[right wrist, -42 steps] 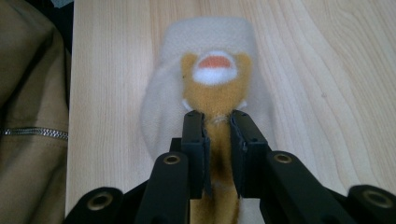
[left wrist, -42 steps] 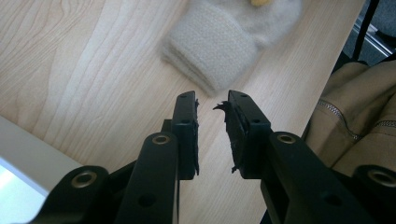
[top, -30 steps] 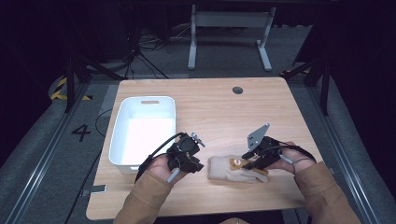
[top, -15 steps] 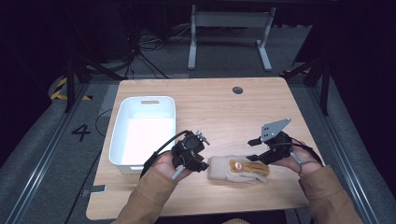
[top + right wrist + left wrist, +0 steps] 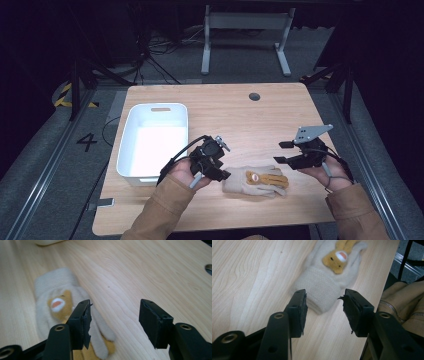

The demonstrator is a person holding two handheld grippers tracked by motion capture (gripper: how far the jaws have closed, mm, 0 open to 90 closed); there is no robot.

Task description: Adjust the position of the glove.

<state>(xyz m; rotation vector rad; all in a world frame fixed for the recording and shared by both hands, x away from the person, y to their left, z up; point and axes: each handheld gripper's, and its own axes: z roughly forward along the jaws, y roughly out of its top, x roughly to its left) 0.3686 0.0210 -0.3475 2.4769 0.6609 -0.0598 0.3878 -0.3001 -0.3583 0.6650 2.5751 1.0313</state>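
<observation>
A beige knitted glove (image 5: 255, 181) with a yellow animal on its back lies flat on the wooden table (image 5: 240, 115), cuff to the left. My left gripper (image 5: 225, 174) sits low at the cuff end. In the left gripper view its jaws (image 5: 324, 298) have just been opening; the cuff (image 5: 322, 287) lies between and ahead of the pads, which stand clear of it. My right gripper (image 5: 278, 152) hovers open to the right of the glove's fingers, its jaws having just opened wider. The right gripper view has the glove (image 5: 57, 297) left of its empty jaws (image 5: 115, 307).
A white plastic bin (image 5: 152, 140) stands on the table's left side, close behind the left hand. A round cable hole (image 5: 255, 96) sits near the far edge. A tan sleeve (image 5: 404, 307) and the table's near edge lie just right of the left gripper's jaws.
The right gripper has come off the glove's finger end and moved right and upward. The left gripper stayed at the cuff while its jaws spread. The glove now lies flat.
</observation>
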